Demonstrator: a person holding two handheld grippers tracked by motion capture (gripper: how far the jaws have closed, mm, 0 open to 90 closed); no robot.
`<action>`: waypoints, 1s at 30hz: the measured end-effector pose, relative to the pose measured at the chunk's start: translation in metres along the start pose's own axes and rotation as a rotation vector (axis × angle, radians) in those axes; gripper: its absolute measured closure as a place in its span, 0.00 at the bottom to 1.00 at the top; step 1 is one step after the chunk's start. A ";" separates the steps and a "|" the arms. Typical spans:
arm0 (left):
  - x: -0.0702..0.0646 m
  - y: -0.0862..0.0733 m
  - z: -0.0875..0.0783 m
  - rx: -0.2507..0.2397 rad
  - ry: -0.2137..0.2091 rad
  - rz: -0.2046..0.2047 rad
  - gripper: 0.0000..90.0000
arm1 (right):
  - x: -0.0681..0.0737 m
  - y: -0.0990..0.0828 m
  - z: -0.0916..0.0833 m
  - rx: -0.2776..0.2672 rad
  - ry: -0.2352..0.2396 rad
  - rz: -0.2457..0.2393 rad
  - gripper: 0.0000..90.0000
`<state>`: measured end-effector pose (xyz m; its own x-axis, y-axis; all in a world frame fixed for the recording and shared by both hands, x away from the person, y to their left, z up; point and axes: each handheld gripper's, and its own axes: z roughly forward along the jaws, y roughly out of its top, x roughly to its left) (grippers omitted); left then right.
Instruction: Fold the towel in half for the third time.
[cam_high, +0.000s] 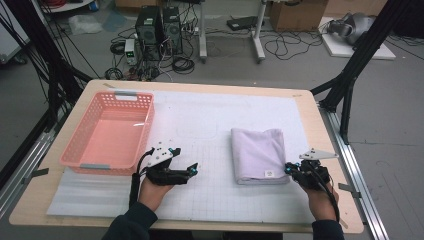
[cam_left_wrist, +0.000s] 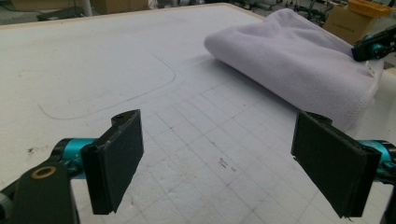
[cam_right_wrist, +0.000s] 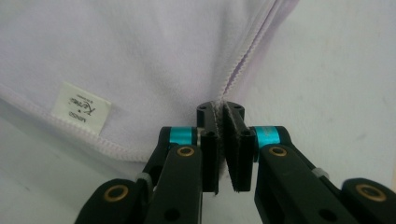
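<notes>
A folded lavender towel (cam_high: 257, 152) lies on the white mat right of centre, a small white label (cam_high: 268, 174) at its near edge. My right gripper (cam_high: 289, 169) sits at the towel's near right corner; in the right gripper view the towel's (cam_right_wrist: 140, 56) stitched hem runs straight into the right gripper (cam_right_wrist: 220, 116), whose pads press together on it beside the label (cam_right_wrist: 80, 108). My left gripper (cam_high: 193, 170) rests low over the mat left of the towel. In the left gripper view it (cam_left_wrist: 219, 158) stands wide open with nothing between its pads, the towel (cam_left_wrist: 299, 60) lying ahead to the right.
A pink plastic basket (cam_high: 77, 131) with nothing in it stands at the left of the mat (cam_high: 215, 200), just beyond my left hand. The gridded mat covers most of the wooden table (cam_high: 327, 150). Black frame posts rise on both sides of the table.
</notes>
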<state>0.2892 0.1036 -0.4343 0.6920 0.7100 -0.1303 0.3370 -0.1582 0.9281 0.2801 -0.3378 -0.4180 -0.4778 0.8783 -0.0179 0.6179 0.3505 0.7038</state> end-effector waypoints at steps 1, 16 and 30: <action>0.000 0.000 0.001 0.001 0.002 -0.004 0.19 | 0.000 -0.002 0.003 0.018 0.007 -0.002 0.91; 0.002 -0.001 0.001 0.005 0.001 -0.012 0.19 | -0.001 0.062 0.037 -0.152 0.056 -0.075 0.56; 0.001 -0.002 0.003 0.012 0.000 -0.007 0.19 | -0.020 0.071 0.083 -0.049 -0.087 0.012 0.50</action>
<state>0.2906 0.1024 -0.4372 0.6897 0.7110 -0.1373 0.3496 -0.1608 0.9230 0.3851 -0.3032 -0.4265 -0.4132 0.9080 -0.0695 0.5908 0.3254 0.7383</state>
